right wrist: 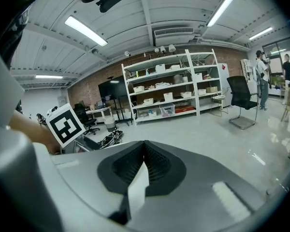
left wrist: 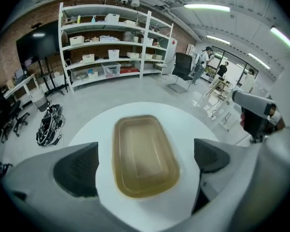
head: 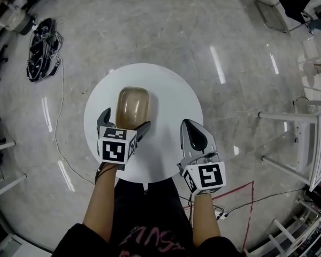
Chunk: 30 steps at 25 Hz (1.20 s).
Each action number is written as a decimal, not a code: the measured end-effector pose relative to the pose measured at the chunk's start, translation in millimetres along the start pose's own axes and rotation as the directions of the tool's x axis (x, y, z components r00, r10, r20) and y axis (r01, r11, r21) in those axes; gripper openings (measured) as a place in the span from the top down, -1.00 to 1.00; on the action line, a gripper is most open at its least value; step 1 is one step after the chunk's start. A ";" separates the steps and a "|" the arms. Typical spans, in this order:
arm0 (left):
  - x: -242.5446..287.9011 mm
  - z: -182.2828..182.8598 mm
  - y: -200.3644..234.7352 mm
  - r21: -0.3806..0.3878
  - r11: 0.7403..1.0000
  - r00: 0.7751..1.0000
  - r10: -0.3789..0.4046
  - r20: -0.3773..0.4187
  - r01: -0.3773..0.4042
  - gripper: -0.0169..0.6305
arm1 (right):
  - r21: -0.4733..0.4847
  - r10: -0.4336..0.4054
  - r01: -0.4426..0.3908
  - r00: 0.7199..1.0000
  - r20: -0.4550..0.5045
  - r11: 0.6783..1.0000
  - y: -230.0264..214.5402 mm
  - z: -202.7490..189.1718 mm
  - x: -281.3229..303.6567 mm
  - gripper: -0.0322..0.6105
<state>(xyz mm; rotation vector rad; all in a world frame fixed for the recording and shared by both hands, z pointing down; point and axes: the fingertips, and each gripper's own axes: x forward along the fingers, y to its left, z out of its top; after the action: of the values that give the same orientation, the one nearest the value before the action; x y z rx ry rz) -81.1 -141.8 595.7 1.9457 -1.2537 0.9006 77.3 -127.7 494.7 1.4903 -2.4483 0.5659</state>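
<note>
A translucent tan container (head: 132, 106) with rounded corners lies on a round white table (head: 171, 95). My left gripper (head: 124, 123) is open, one finger on each side of the container's near end and neither touching it. In the left gripper view the container (left wrist: 145, 153) fills the gap between the dark pads (left wrist: 77, 169) of the left gripper (left wrist: 144, 162), with the table (left wrist: 188, 122) beneath. My right gripper (head: 195, 135) hangs over the table's right edge, shut and apart from the container. In the right gripper view the right gripper (right wrist: 145, 166) points out across the room, pads pressed together with a pale sliver at their seam.
A bundle of black cables (head: 43, 50) lies on the floor at the left. White furniture legs (head: 299, 138) stand at the right, near red floor tape (head: 241, 197). White shelving (right wrist: 174, 95) and a black office chair (right wrist: 241, 100) stand far off. People stand in the distance.
</note>
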 end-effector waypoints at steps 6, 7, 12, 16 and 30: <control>25.0 -2.2 -1.4 -0.047 0.999 0.998 0.010 -0.064 -0.013 -0.91 | 0.003 -0.001 0.001 0.999 -0.032 1.000 -9.3 -10.1 11.4 0.87; 29.1 -2.8 0.3 -0.045 0.999 0.997 0.019 -0.077 -0.023 -0.91 | 0.005 -0.001 0.001 0.999 -0.035 1.000 -11.3 -11.8 12.7 0.87; 43.0 -5.6 8.4 -0.039 0.998 0.990 0.047 -0.131 -0.053 -0.91 | 0.014 -0.009 0.010 0.999 -0.054 1.000 -18.9 -18.4 19.6 0.87; 50.4 -11.5 10.6 -0.028 0.997 0.983 0.062 -0.173 -0.068 -0.91 | 0.006 -0.012 0.012 0.998 -0.068 1.000 -22.1 -20.0 24.0 0.87; 55.1 -12.7 17.3 -0.058 0.995 0.986 0.072 -0.148 -0.082 -0.90 | 0.010 -0.012 0.013 0.996 -0.083 1.000 -20.7 -27.1 32.3 0.87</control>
<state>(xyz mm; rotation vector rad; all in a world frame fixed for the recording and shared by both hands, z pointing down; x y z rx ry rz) -82.7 -164.1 650.4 1.7592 -1.2637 1.0105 80.4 -150.4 535.7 1.4548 -2.3753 0.6269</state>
